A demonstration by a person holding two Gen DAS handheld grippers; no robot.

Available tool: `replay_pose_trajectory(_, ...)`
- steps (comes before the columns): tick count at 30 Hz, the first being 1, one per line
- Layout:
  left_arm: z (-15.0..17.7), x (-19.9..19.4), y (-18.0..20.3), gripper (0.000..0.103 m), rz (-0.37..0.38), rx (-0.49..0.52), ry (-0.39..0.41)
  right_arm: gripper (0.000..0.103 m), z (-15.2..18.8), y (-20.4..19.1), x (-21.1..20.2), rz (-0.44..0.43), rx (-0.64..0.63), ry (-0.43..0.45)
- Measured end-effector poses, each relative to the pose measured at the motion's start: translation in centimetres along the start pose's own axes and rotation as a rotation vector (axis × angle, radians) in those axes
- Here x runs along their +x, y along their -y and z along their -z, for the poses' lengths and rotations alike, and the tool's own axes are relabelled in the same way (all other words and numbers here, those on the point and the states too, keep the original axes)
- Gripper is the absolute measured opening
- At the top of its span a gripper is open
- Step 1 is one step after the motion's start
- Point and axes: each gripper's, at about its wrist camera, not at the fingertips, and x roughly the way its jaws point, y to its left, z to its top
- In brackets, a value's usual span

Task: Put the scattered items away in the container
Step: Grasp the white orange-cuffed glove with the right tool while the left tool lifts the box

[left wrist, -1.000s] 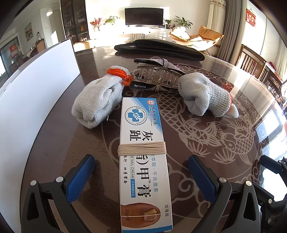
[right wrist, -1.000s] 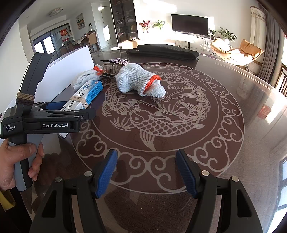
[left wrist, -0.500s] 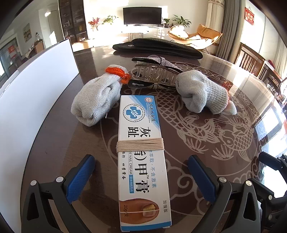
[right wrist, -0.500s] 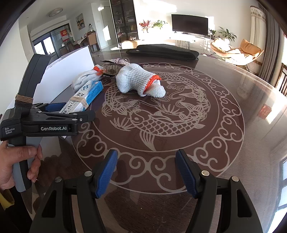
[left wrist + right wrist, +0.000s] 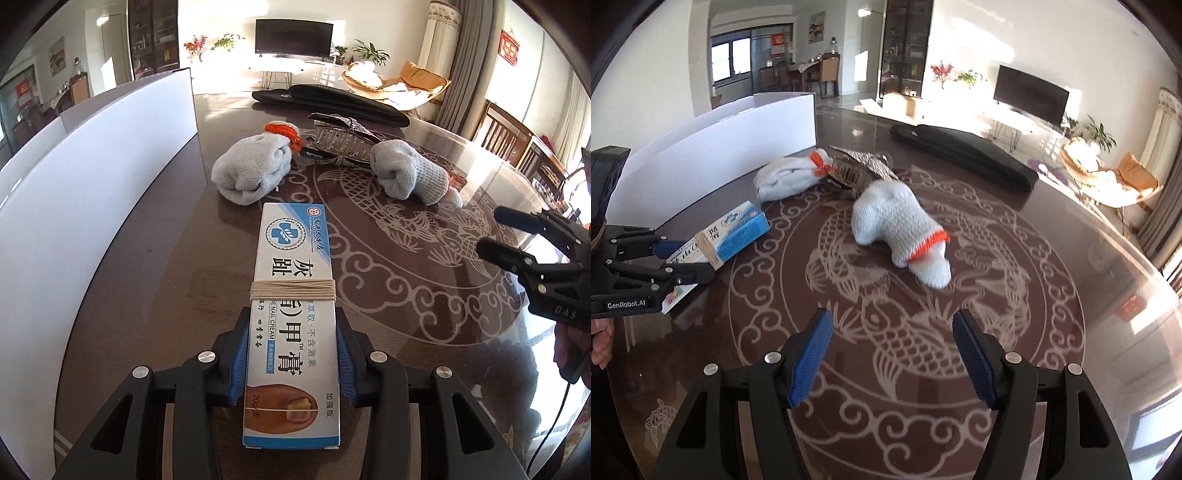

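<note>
Left gripper [image 5: 291,363] closing on the nail cream box [image 5: 293,306], pads flush against both long sides; box runs up centre frame on the table [image 5: 406,295]. My right gripper [image 5: 892,356] is wide open, nothing between the fingers. White container [image 5: 92,192] fills the left side. Two rolled socks upper centre.

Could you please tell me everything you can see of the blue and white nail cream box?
The long blue and white cardboard nail cream box is printed with Chinese characters, a cross logo and a toenail picture. Tan string is wound round its middle. It looks closed and undamaged, pointing away towards the rolled grey gloves. The left gripper is closing on its near half, blue pads against both long sides. Whether its far end rests on the dark patterned table is unclear.
</note>
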Motion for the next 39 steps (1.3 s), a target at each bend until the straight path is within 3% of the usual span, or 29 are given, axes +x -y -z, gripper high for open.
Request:
replay_pose_trajectory(3,0.3,0.1,0.5,0.041,-0.028,0.021,0.015,0.069,-3.5,0.0,2.6,-0.033,-0.149,0.003)
replay_pose_trajectory(7,0.4,0.2,0.9,0.041,-0.051,0.029,0.039,0.069,-5.7,-0.4,7.1,-0.048,-0.317,-0.099)
replay_pose_trajectory(9,0.2,0.2,0.6,0.041,-0.038,0.011,0.048,0.066,-6.1,0.1,9.0,-0.071,-0.28,-0.144)
replay_pose_trajectory(12,0.2,0.2,0.4,0.041,-0.028,0.011,0.051,0.04,-5.6,1.1,9.8,-0.116,-0.129,-0.179)
replay_pose_trajectory(15,0.3,0.0,0.2,0.041,-0.005,0.004,0.038,0.038,-3.3,1.1,7.2,-0.172,-0.005,-0.17)
replay_pose_trajectory(19,1.2,-1.0,-0.8,0.041,0.074,-0.05,-0.001,0.038,2.3,-1.0,1.3,-0.175,0.046,-0.189)
replay_pose_trajectory(23,1.7,-1.5,-0.8,0.042,0.083,-0.08,0.005,0.046,6.2,-1.9,-2.3,-0.046,0.051,-0.137)
replay_pose_trajectory(25,1.6,-1.2,0.0,0.045,0.052,-0.054,0.011,0.054,6.8,-1.5,-2.4,-0.02,0.066,-0.113)
replay_pose_trajectory(28,1.7,-1.0,1.2,0.059,0.017,-0.003,0.017,0.055,7.0,-1.4,-2.0,-0.029,0.097,-0.105)
replay_pose_trajectory(31,1.9,-0.7,2.3,0.063,-0.03,0.042,0.019,0.059,6.9,-1.4,-1.9,-0.015,0.097,-0.098)
replay_pose_trajectory(39,1.7,-0.3,2.8,0.072,-0.063,0.067,0.021,0.066,6.8,-0.8,-1.6,-0.023,0.128,-0.108)
